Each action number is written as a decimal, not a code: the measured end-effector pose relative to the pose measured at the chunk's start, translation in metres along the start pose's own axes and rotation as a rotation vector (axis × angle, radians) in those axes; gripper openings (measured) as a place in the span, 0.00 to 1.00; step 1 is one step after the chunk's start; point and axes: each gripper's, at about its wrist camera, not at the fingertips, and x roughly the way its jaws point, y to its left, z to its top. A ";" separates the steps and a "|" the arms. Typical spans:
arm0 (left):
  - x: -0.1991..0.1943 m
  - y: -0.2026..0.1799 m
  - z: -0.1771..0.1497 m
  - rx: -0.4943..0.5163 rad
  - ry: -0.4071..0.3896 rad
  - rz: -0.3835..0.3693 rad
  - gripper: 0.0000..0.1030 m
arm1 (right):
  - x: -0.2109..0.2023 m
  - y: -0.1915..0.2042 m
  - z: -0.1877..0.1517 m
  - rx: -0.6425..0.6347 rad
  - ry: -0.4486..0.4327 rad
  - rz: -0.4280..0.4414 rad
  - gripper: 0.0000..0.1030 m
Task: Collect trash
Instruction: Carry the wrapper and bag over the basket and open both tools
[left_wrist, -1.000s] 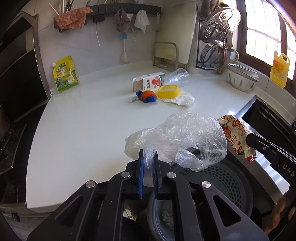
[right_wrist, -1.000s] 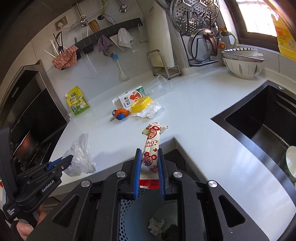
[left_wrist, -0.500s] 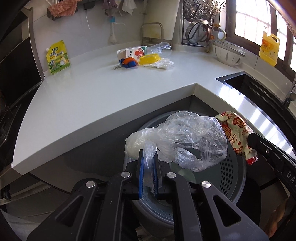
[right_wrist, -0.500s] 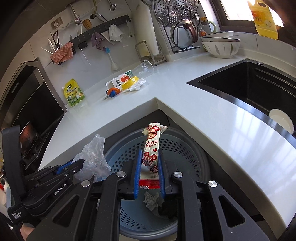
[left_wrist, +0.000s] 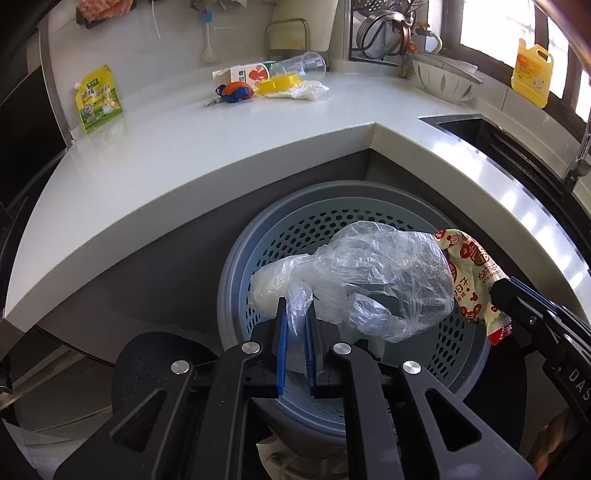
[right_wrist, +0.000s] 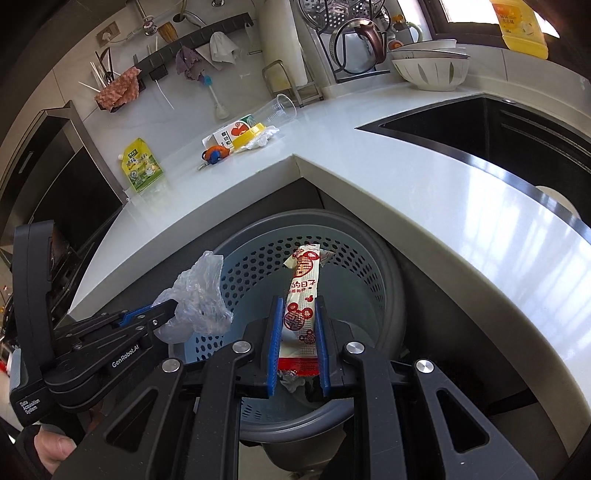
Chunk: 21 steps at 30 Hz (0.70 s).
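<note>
A crumpled clear plastic bag (left_wrist: 384, 284) is pinched by a thin fold between the closed jaws of the left gripper (left_wrist: 295, 314), and the bulk of it is held over the open mouth of a grey perforated bin (left_wrist: 295, 236) that stands on the floor below the corner of the white bench (left_wrist: 184, 162). A long snack wrapper (right_wrist: 301, 295) (white, printed with red figures and characters) is clamped by its lower part between the narrowly set jaws of the right gripper (right_wrist: 297, 314); its upper end is raised above the same bin. In the left wrist view the wrapper is seen just beside the bag, at the bag's right edge. A crumpled scrap of paper (right_wrist: 291, 382) is seen at the bottom of the bin.

Further back on the bench a small cluster is left: a milk carton (left_wrist: 243, 75), a clear cup (left_wrist: 299, 66) on its side, a yellow lid (left_wrist: 277, 85), a white crumpled bag (left_wrist: 306, 90) and an orange and blue object (left_wrist: 236, 92). A yellow-green pouch (left_wrist: 98, 98) is propped against the wall, well apart from them. A dark sink (right_wrist: 517, 133) is set into the bench on the right.
</note>
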 end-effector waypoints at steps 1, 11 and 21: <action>0.003 0.000 0.001 0.000 0.007 -0.001 0.09 | 0.002 0.000 0.000 -0.003 0.003 0.000 0.16; 0.032 -0.001 -0.003 0.002 0.061 0.002 0.09 | 0.032 -0.001 -0.005 -0.006 0.074 0.017 0.16; 0.059 0.002 0.005 -0.021 0.103 -0.003 0.09 | 0.048 -0.006 -0.005 -0.002 0.106 0.018 0.16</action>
